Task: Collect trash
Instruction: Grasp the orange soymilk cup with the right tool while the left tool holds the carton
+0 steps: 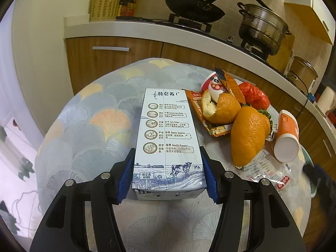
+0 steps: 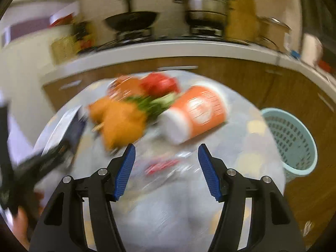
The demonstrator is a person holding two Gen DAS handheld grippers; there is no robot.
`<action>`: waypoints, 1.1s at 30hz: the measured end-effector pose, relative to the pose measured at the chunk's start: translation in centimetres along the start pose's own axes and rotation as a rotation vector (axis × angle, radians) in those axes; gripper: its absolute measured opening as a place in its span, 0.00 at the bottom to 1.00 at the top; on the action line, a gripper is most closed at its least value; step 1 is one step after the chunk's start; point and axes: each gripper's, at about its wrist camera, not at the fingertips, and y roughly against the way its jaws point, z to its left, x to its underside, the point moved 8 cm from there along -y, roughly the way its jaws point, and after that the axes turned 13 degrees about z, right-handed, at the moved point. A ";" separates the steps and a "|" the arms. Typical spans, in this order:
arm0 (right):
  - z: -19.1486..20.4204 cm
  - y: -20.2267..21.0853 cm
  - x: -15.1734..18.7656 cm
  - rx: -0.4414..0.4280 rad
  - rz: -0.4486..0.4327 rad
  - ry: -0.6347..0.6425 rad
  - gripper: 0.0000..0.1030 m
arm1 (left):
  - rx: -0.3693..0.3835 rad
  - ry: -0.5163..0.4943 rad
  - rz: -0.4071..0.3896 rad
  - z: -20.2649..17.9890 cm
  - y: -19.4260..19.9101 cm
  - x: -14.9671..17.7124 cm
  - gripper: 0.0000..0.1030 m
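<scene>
Where right view blurs, carton (image 1: 168, 138) legible.

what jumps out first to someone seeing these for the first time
The blue-and-white milk carton lies dead centre, between the left gripper pads. To its right sits a bright heap of orange peel and wrappers. The right wrist view is blurred; the open right gripper faces a toppled orange cup.

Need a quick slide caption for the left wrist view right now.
Left tool straddles the milk carton on the round table, beside orange peels and a tipped cup.
</scene>
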 end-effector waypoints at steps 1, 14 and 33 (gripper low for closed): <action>-1.3 -0.4 -0.9 0.000 0.007 -0.040 0.57 | 0.001 0.001 0.000 0.0 0.0 0.0 0.54; -1.9 -6.4 -6.0 0.098 0.120 -0.145 0.75 | -0.016 -0.013 0.008 -0.1 -0.3 0.2 0.54; -8.9 -3.7 -4.2 -0.010 0.130 -0.092 0.66 | 0.058 -0.062 0.099 -1.1 -0.5 -0.3 0.56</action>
